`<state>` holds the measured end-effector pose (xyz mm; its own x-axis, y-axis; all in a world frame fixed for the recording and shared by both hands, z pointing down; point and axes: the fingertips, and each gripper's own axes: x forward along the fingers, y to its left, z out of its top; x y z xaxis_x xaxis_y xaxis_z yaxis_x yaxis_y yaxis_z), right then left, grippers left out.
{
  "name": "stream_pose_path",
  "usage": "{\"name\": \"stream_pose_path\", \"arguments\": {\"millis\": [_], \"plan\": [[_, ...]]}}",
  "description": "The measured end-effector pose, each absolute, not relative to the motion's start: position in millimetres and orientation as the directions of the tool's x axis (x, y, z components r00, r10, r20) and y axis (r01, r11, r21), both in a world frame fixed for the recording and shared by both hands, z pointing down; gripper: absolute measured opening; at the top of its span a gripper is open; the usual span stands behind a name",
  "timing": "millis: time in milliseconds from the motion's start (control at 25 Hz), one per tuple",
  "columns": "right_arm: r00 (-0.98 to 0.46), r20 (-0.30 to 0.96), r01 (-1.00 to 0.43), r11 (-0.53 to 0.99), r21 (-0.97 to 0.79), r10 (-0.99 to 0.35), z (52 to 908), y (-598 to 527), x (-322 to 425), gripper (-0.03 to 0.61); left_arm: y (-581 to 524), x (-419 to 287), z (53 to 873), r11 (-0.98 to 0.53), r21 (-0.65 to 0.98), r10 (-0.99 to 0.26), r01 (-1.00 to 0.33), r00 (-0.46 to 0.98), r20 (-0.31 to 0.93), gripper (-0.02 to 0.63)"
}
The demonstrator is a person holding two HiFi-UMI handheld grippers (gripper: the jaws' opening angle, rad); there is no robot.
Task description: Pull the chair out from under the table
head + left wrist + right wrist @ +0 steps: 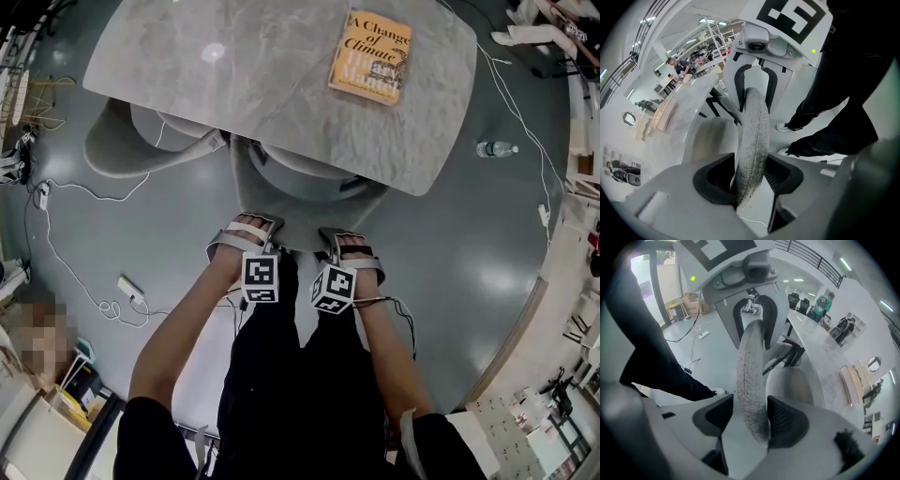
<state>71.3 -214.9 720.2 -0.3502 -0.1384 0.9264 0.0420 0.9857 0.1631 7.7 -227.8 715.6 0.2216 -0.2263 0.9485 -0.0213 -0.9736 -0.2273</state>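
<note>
A grey upholstered chair (309, 202) is tucked under the grey marble table (234, 66), its curved back facing me. Both grippers point steeply down onto the top rim of that back. My left gripper (246, 234) straddles the fuzzy back rim (754, 126), and both black pads press against it in the left gripper view (749, 178). My right gripper (349, 246) also has the rim (751, 366) between its jaws (751, 416). Here the rim lies against one pad, with a thin gap at the other. The chair's seat is hidden under the tabletop.
A book (371, 56) lies on the table's far right. A second grey chair (131, 141) stands at the table's left. On the floor are a water bottle (495, 148), a power strip (131, 289) and loose cables. My legs stand right behind the chair.
</note>
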Motion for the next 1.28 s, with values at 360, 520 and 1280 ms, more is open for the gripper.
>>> {"name": "stream_pose_path", "arguments": {"millis": [360,520,1280], "plan": [[-0.319,0.936,0.071,0.981,0.181,-0.149,727.2,-216.8,71.9,0.228,-227.0,6.3,718.1,-0.966,-0.256,-0.245,0.025,0.208,0.947,0.144],[-0.321,0.928,0.063,0.973,0.222,-0.191,726.0,-222.2,72.7,0.143,-226.0,7.6,717.8,-0.964,-0.264,-0.25,0.037,0.212,0.945,0.135],[-0.296,0.936,0.073,0.972,0.222,-0.192,728.1,-220.5,71.8,0.092,-223.0,7.5,718.6,-0.948,-0.297,-0.271,0.111,0.203,0.941,0.083]]}}
